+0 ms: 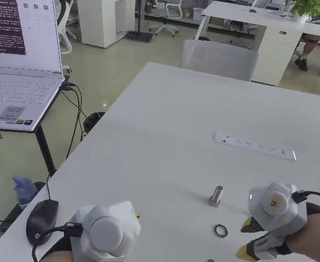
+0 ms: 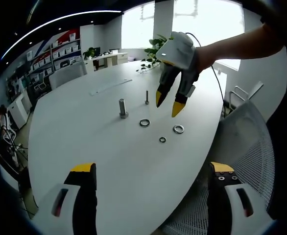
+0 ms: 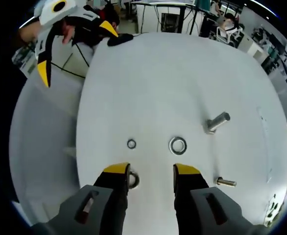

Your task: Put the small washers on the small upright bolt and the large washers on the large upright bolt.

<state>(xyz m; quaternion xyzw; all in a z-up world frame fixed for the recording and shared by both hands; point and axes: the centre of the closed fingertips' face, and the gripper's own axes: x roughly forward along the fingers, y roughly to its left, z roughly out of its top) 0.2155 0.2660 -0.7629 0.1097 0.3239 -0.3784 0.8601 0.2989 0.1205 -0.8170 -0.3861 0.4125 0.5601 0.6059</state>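
Observation:
The large bolt [image 1: 216, 195] [image 2: 122, 108] [image 3: 217, 121] stands upright on the white table [image 1: 165, 136], with the thin small bolt [image 2: 146, 97] [image 3: 225, 182] behind it. One large washer [image 1: 220, 231] [image 2: 144, 122] [image 3: 178, 145] lies flat near the large bolt. A second large washer [image 2: 178, 129] [image 3: 132, 179] lies partly under my right gripper's jaw, and a small washer [image 2: 162, 139] [image 3: 131, 143] lies beside them. My right gripper [image 1: 246, 238] [image 2: 168, 104] [image 3: 151, 170] hovers open just above the washers. My left gripper [image 1: 108, 232] [image 2: 151, 171] [image 3: 75, 49] stands open and empty, farther back at the table's edge.
A white power strip [image 1: 255, 146] [image 2: 110, 86] lies beyond the bolts. A laptop [image 1: 18, 71] sits on a side stand at the left, with a black mouse [image 1: 41, 220] at the table's near left corner. A grey chair [image 1: 220, 57] stands at the far edge.

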